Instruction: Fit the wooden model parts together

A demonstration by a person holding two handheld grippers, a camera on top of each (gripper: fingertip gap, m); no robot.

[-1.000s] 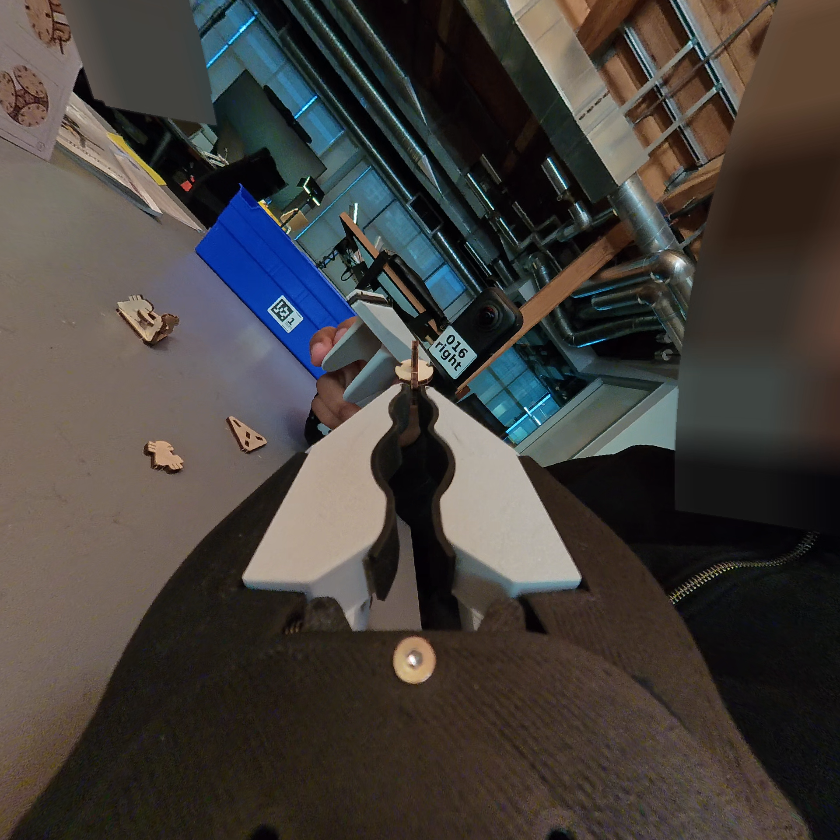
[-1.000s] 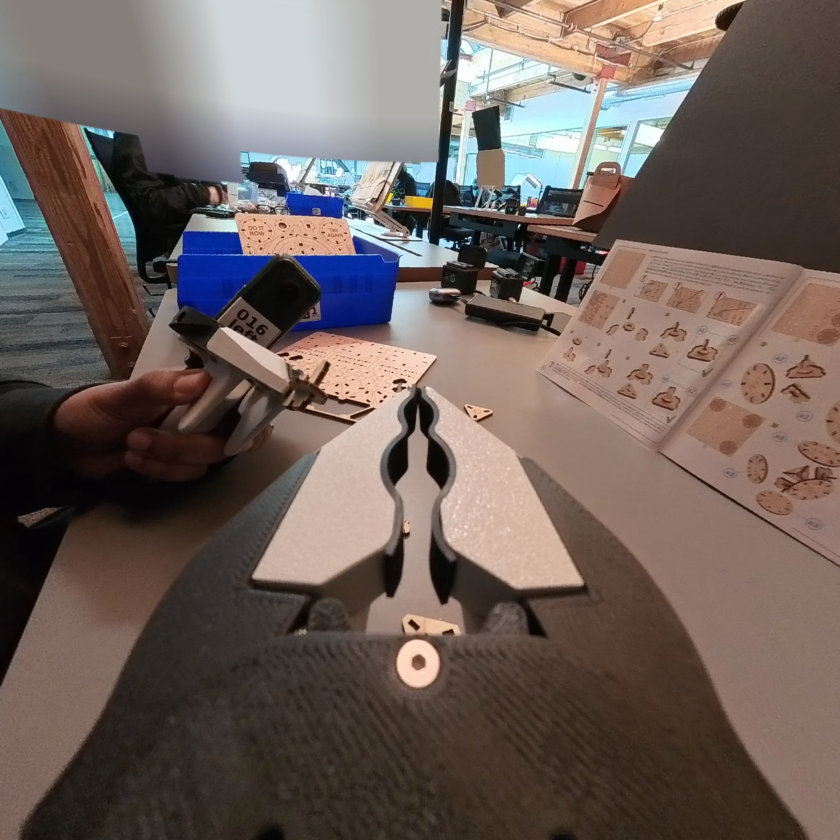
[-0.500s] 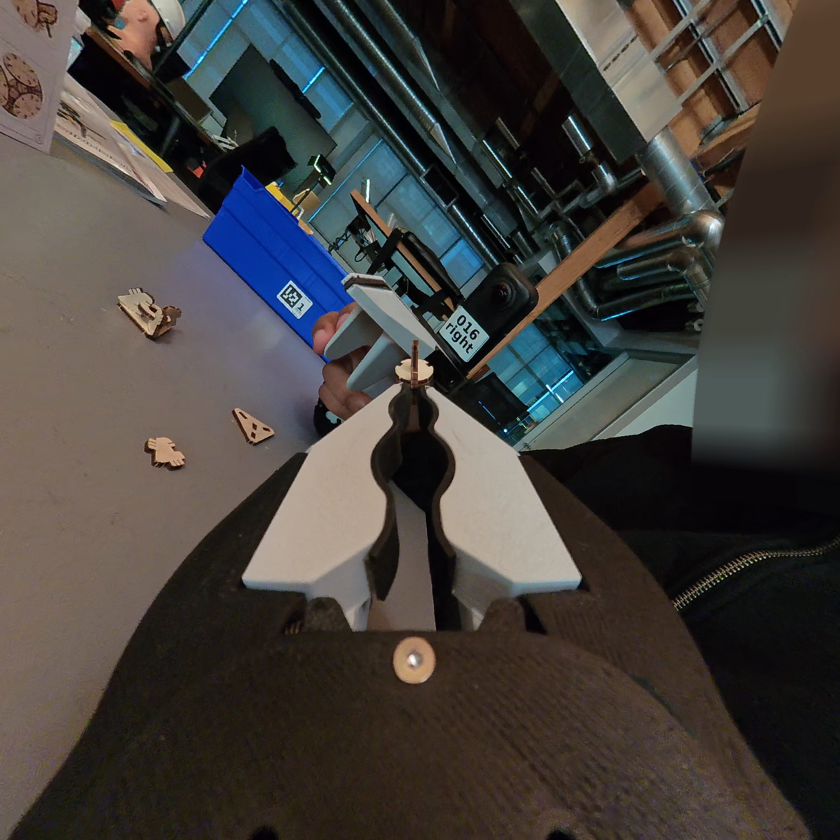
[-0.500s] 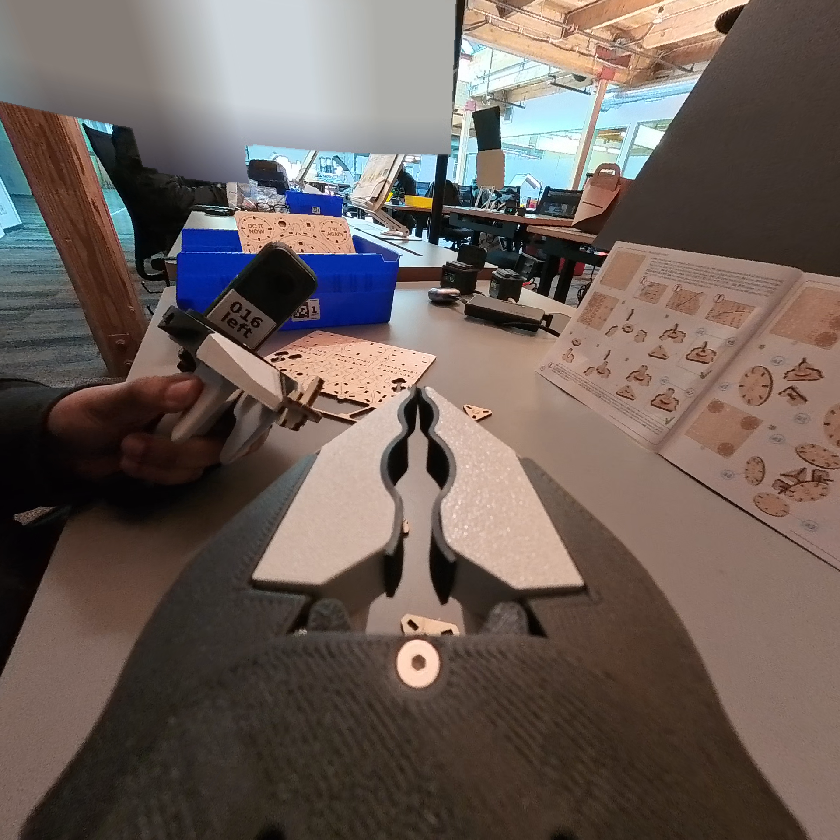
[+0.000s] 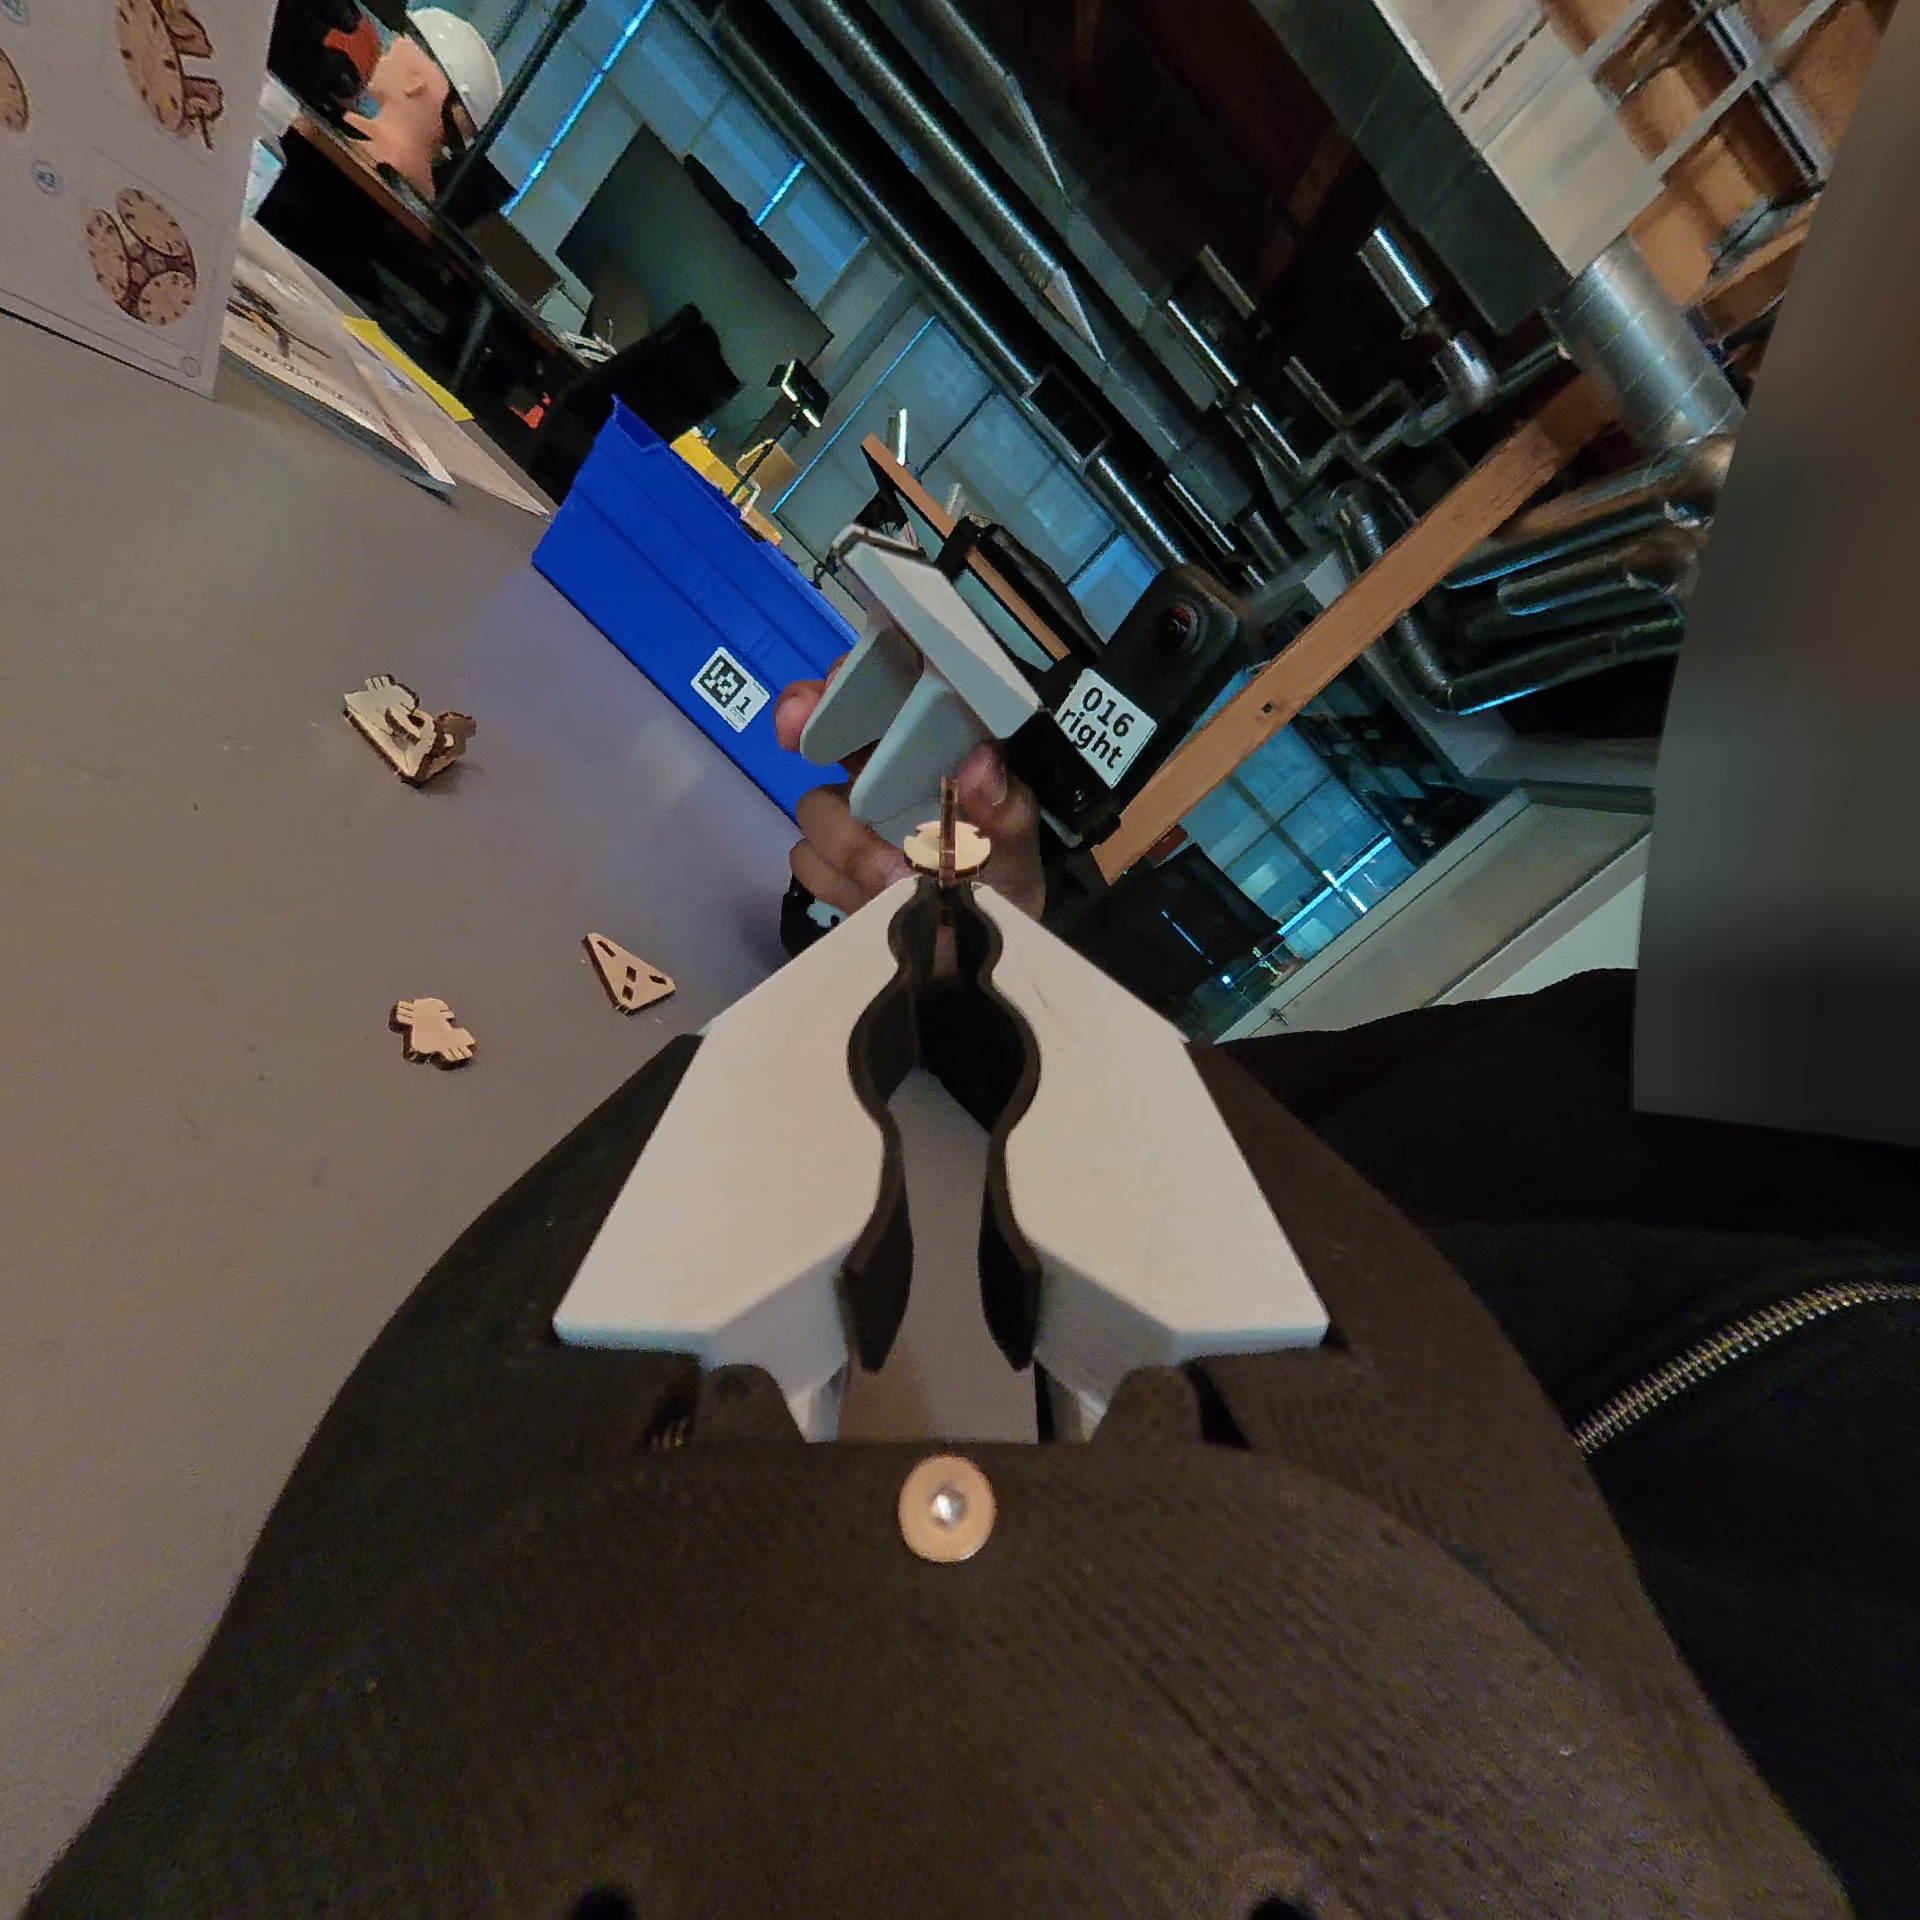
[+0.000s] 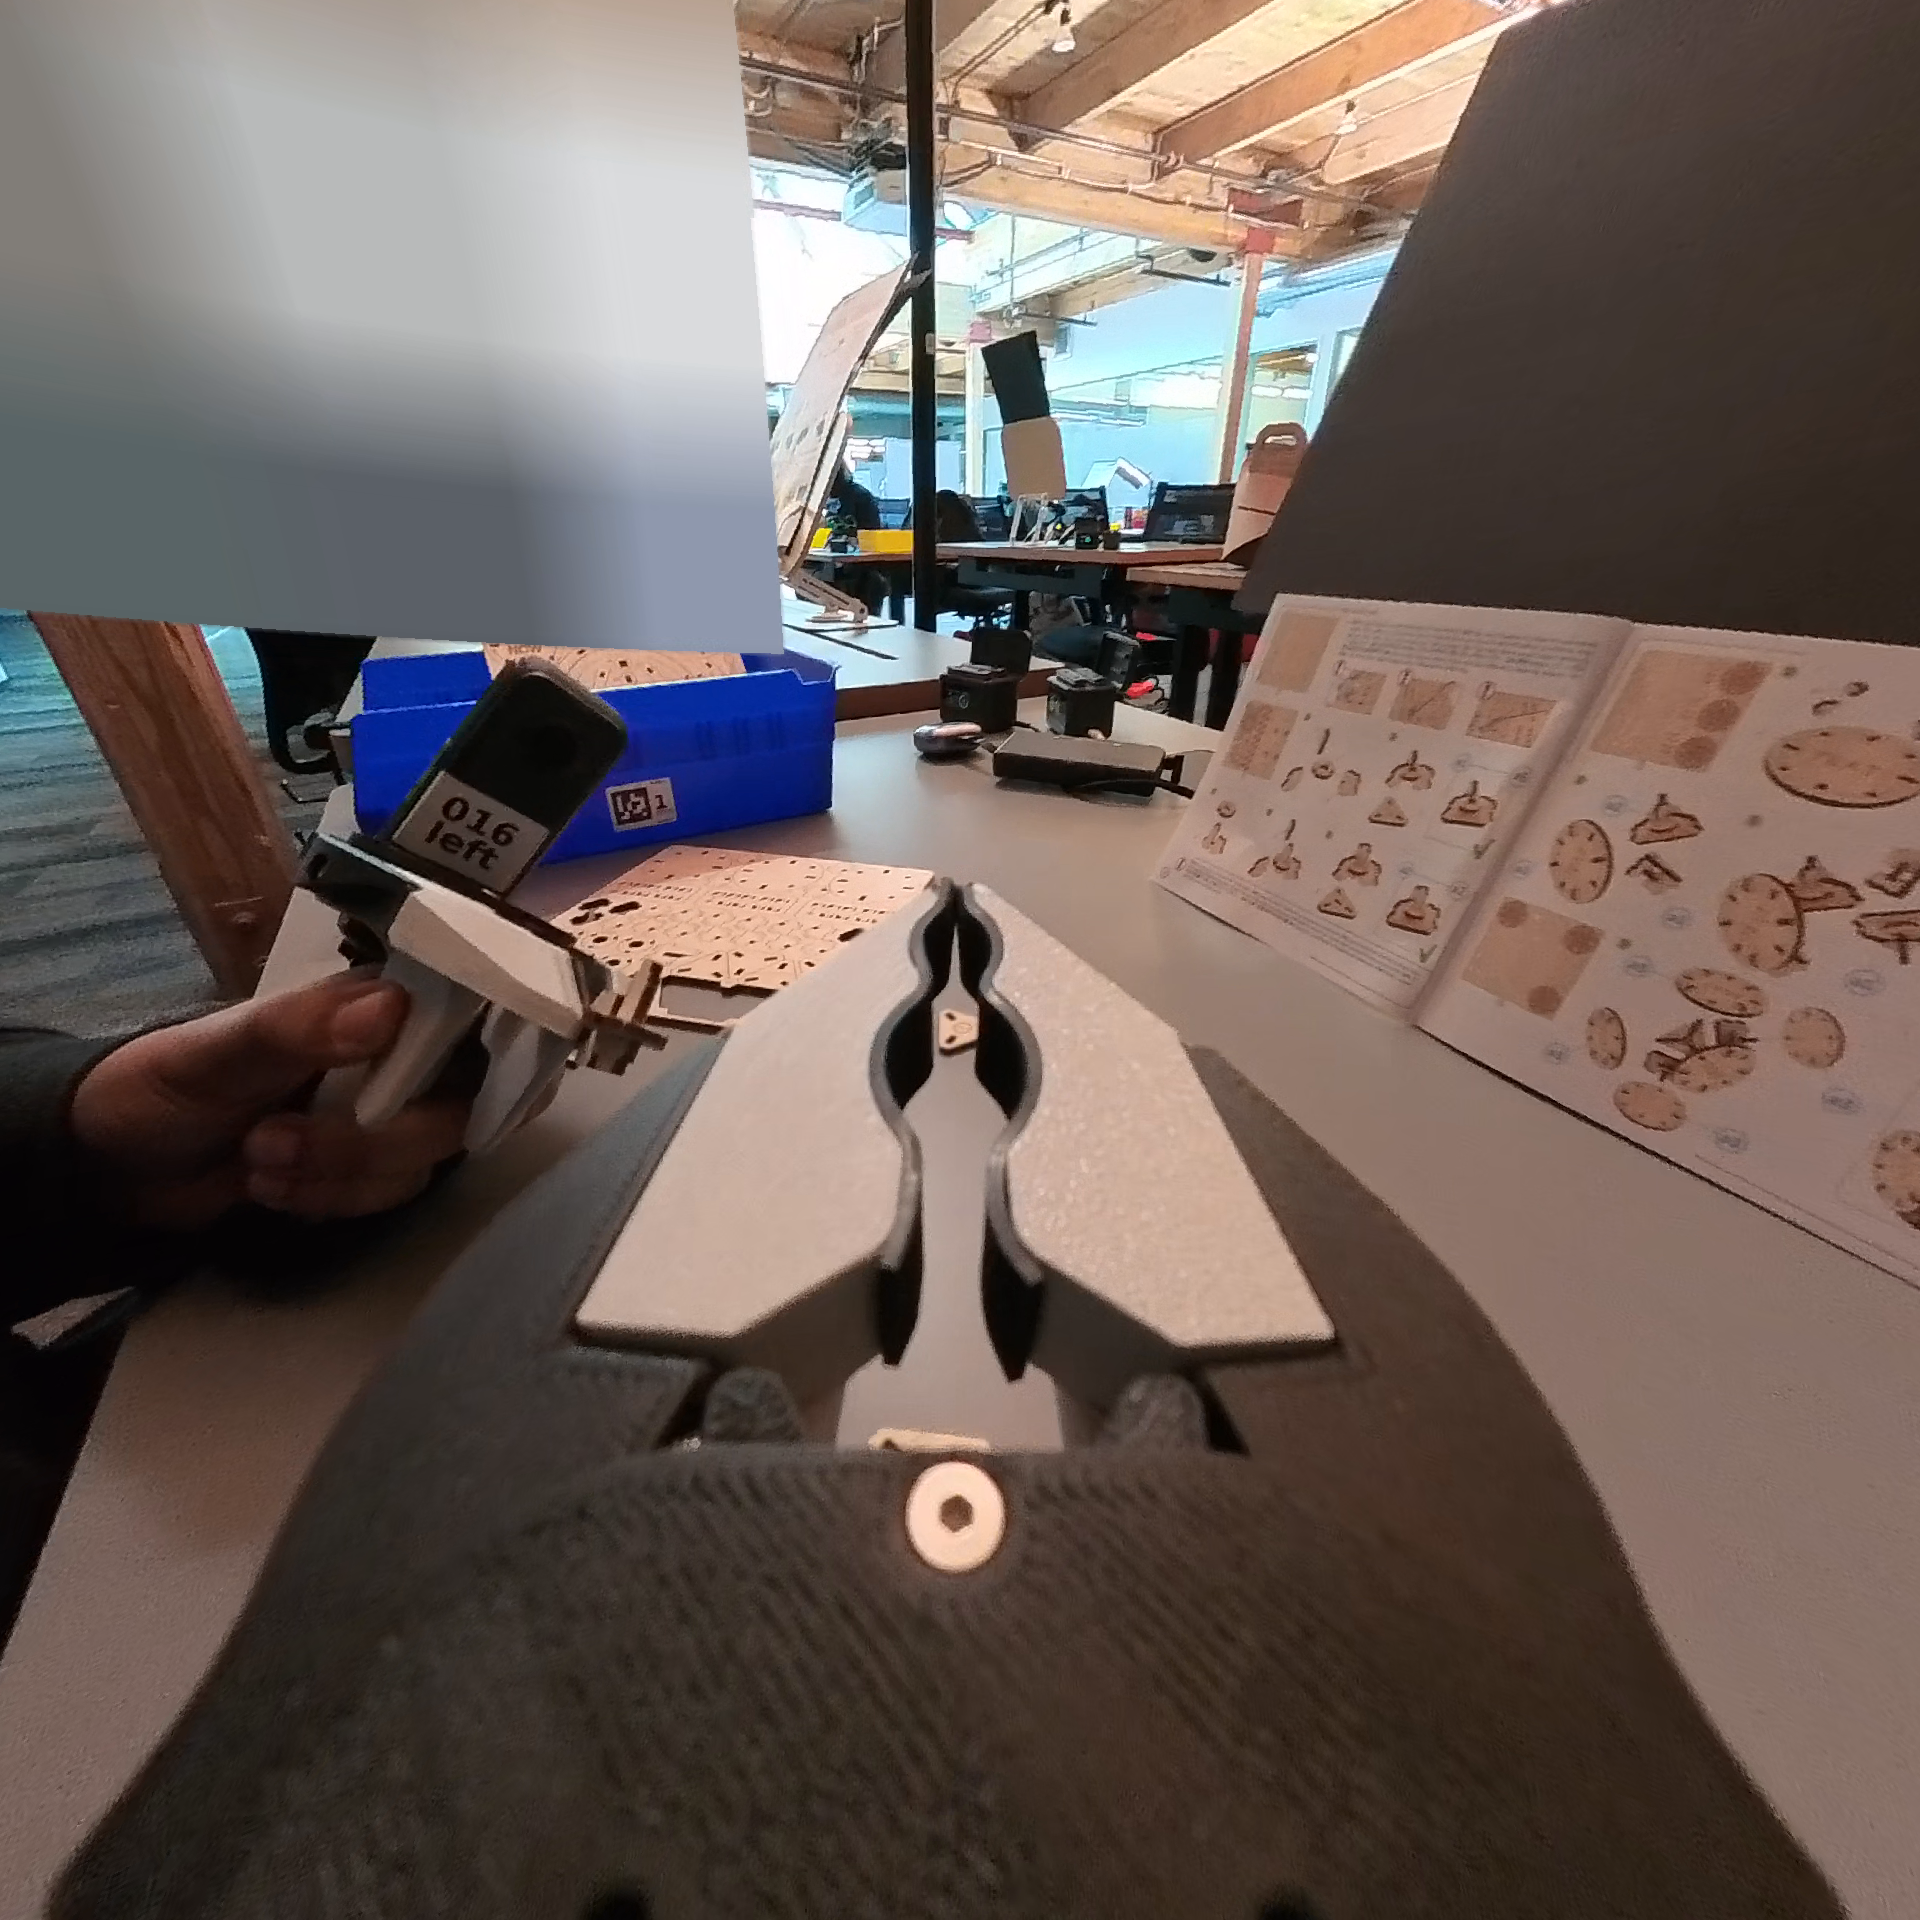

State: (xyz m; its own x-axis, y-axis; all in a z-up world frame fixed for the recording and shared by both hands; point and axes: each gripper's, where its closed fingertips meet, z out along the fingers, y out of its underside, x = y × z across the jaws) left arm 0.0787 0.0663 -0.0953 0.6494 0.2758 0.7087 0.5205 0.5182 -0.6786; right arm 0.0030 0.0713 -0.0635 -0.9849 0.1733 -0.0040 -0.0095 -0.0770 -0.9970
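Note:
My left gripper point(image 5: 943, 896) is shut on a small wooden assembly point(image 5: 943, 847): a thin upright strip with a round disc slotted across it. It sticks out past the fingertips, held up in the air above the grey table point(image 5: 208, 935). The right wrist view shows this gripper point(image 6: 592, 1003) at the left, in a person's hand, with the wooden piece point(image 6: 623, 1023) in its tips. My right gripper point(image 6: 961, 896) is shut with nothing between its pads. Below it a small triangular wooden piece point(image 6: 956, 1029) lies on the table, seen through the finger cut-out. The right gripper also shows in the left wrist view point(image 5: 868, 556).
Three loose wooden pieces point(image 5: 410, 727), point(image 5: 629, 971), point(image 5: 431, 1031) lie on the table. A punched wooden sheet point(image 6: 748, 914) lies before a blue bin point(image 6: 707, 748). An open instruction booklet point(image 6: 1558, 831) stands at the right. A black power brick point(image 6: 1081, 753) and small black boxes sit behind.
Both grippers stay shut; the left keeps its wooden piece. My right gripper has shifted so that the triangular piece now shows through its finger cut-out. The left gripper has tilted slightly.

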